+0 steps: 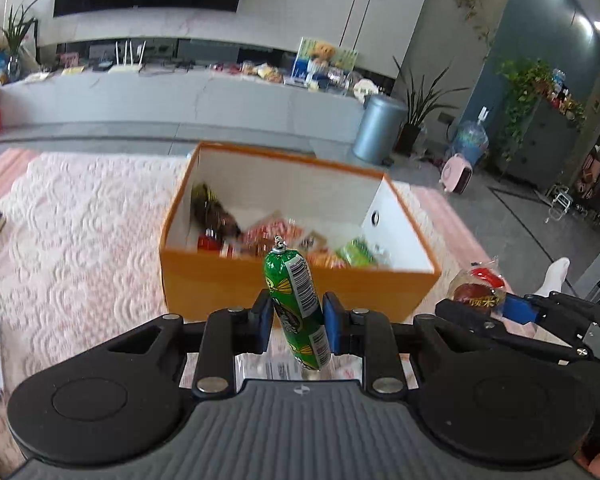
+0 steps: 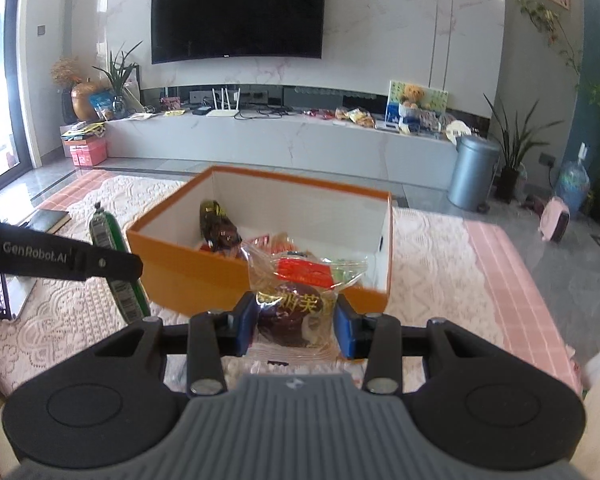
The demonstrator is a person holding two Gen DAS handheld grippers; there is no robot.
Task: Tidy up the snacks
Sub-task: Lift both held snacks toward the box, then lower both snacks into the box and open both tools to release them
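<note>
Just short of the orange box (image 1: pixel 300 284), left claw (image 1: pixel 298 320) pinching the green sausage stick (image 1: pixel 298 304) and right claw (image 2: pixel 296 324) clamping the wrapped pastry (image 2: pixel 296 304) could bump each other, or drop them outside.

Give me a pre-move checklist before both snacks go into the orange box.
1. Left gripper shut on green sausage: ok.
2. Right gripper shut on wrapped pastry: ok.
3. Orange box open on top: ok.
4. Free floor space inside box, near its far wall: ok.
5. Both snacks already above the box opening: not ok; they sit short of the near wall.
6. Grip firmness on the loose pastry wrapper: cannot tell.
</note>
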